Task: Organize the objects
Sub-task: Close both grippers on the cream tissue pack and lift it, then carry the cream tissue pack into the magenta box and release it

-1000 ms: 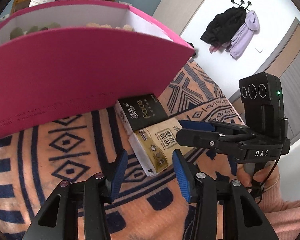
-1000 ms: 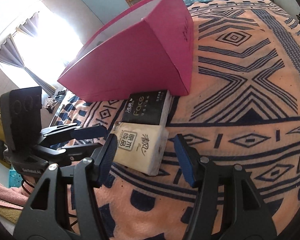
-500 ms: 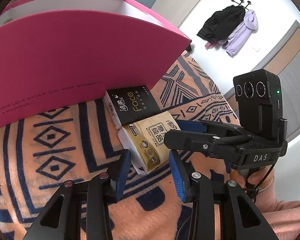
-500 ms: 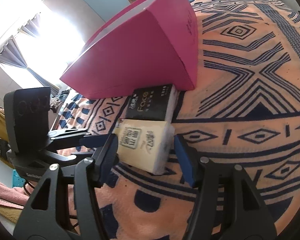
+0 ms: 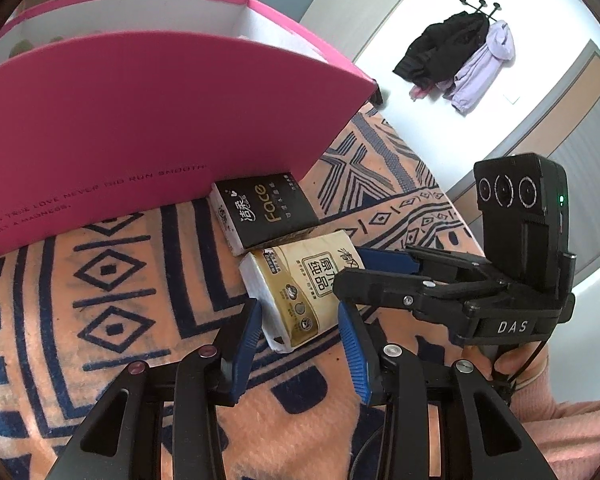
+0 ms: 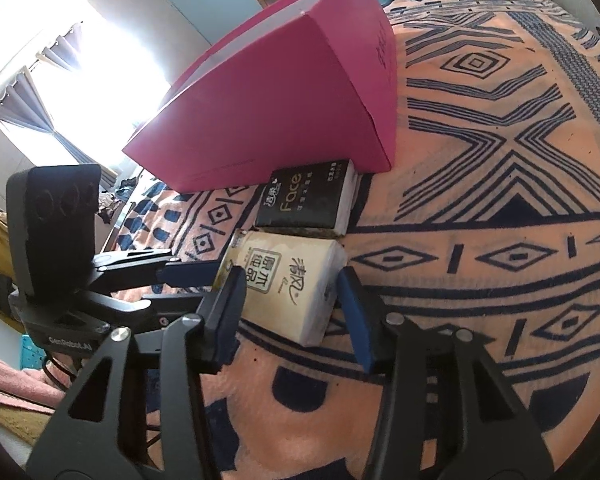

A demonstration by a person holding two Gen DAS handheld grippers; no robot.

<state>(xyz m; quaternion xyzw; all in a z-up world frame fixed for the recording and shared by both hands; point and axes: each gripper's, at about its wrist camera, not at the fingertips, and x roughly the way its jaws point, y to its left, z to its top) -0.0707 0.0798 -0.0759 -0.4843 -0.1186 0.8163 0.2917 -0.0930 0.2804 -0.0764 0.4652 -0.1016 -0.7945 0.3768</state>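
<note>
Since approx 1 s ago both tools have closed in on the beige tissue pack point(image 5: 304, 292); it now sits between each pair of blue pads, not merely ahead of them. Left tool point(image 5: 300, 340): jaws wide open, straddling the pack's near end, no contact evident, nothing held. Right tool point(image 6: 292, 312): likewise wide open, pack's corner inside the gap, nothing held. Pack lies flat on the patterned blanket point(image 6: 500, 240), touching the black "Face" tissue pack point(image 5: 266, 210), which abuts the wall of the pink box point(image 5: 160, 120). Box interior only partly visible; contents unclear. Assessment: early stage. Both packs are outside the box; grasp not yet made; lift and placement presumably remain.
</note>
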